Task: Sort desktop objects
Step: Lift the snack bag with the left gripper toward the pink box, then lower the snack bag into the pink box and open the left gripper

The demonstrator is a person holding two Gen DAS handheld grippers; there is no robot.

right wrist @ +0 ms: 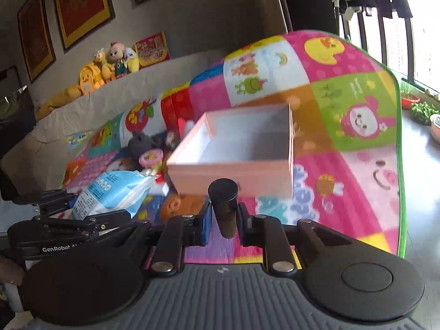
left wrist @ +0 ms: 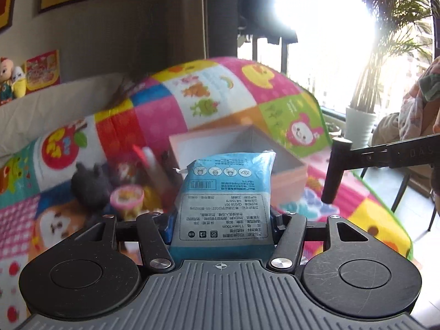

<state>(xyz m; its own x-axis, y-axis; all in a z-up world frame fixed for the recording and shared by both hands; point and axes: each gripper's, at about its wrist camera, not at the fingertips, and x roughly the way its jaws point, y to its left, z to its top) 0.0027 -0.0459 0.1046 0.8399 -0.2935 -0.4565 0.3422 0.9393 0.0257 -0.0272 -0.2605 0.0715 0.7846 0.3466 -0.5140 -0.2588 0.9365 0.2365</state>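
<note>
The jaws of the left gripper (left wrist: 221, 220) are pinching a blue wet-wipe packet (left wrist: 224, 192) by its sides, the packet standing upright between them with its printed back facing the camera and its crimped top edge pointing away. The jaws of the right gripper (right wrist: 225, 221) are standing narrow, clamping a black cylinder (right wrist: 223, 206) that is sticking up between them, its flat round top showing. In the right wrist view the left gripper is showing at the lower left, carrying the same packet clear of the patchwork play mat (right wrist: 343, 126) that is covering the counter; in the left wrist view the right gripper's dark finger is reaching in from the right edge with the cylinder hanging tilted from it, off to the packet's right. Just beyond both grippers a pink open-top box (right wrist: 233, 170) is sitting on the mat, its pale inside holding nothing that can be seen. To the left of the box a blurred cluster of small things is lying together: a dark grey plush toy (left wrist: 89, 183), a pink round cup with a printed lid (left wrist: 127, 196) and a red-and-white item too smeared to name. Farther back, a row of soft toys (right wrist: 110, 60) is sitting on a pale ledge against the grey wall, under framed pictures (right wrist: 82, 5).
</note>
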